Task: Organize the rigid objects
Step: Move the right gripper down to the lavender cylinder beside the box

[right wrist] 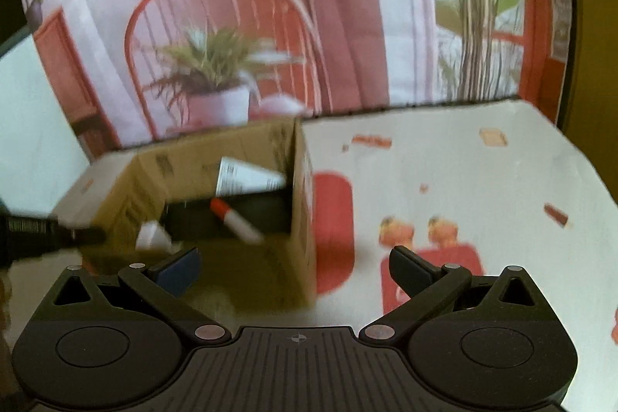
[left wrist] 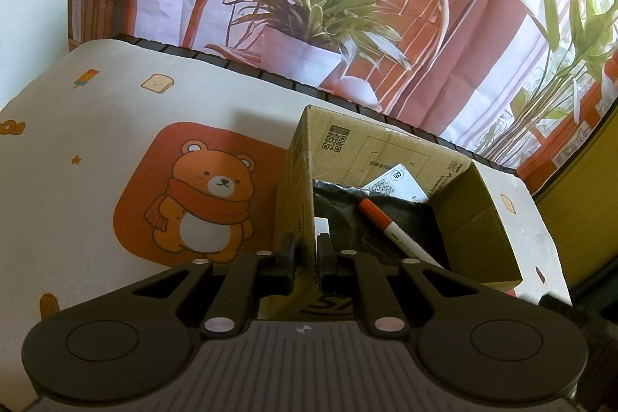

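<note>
An open cardboard box [left wrist: 386, 149] stands on the table. Inside lie a white marker with an orange cap [left wrist: 390, 226], a white card with a QR code [left wrist: 398, 182] and a black bag [left wrist: 347, 203]. My left gripper [left wrist: 306, 253] is shut on the box's near-left wall. In the right wrist view the box [right wrist: 247, 257] sits at the left, with the marker [right wrist: 235, 221] and card [right wrist: 243, 176] inside. My right gripper [right wrist: 295, 271] is open and empty just in front of the box. The left gripper's fingers [right wrist: 77, 236] show at the box's left wall.
The table wears a white cloth [left wrist: 96, 126] with an orange bear print [left wrist: 204, 195]. A printed backdrop of a chair and potted plant [left wrist: 320, 6] hangs behind the table. The cloth [right wrist: 483, 180] stretches right of the box.
</note>
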### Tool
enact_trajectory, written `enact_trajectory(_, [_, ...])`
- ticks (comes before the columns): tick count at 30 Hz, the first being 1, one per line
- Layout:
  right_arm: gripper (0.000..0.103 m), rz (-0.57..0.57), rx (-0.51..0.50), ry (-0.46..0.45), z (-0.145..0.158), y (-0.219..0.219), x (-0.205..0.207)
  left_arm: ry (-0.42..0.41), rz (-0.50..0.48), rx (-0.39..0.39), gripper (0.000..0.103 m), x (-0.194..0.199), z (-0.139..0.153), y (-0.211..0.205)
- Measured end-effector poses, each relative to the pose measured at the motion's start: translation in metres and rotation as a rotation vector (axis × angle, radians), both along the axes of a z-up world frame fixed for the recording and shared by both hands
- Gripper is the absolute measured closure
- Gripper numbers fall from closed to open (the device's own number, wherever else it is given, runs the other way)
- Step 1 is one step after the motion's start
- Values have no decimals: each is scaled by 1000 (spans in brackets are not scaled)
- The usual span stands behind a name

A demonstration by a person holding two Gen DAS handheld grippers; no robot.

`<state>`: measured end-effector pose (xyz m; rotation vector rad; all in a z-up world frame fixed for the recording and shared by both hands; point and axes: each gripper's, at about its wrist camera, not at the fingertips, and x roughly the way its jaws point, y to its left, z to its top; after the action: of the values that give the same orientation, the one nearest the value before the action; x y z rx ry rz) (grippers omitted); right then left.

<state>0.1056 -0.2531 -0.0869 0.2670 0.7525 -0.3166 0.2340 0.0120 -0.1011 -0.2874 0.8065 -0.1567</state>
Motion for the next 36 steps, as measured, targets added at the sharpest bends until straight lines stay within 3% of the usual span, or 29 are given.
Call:
enact_trajectory(4, [0, 46, 20, 68, -13, 11, 2, -1, -5, 4, 91, -1, 0, 0])
enact_trajectory(9, [0, 97, -25, 163, -24, 31, 10, -1, -7, 8, 91, 0, 0, 0])
enact_trajectory(17, [0, 186, 3, 240, -44, 48, 18, -1, -8, 8, 91, 0, 0, 0])
enact_trajectory(36, [1, 256, 14, 322, -68, 63, 28, -1, -8, 8, 91, 0, 0, 0])
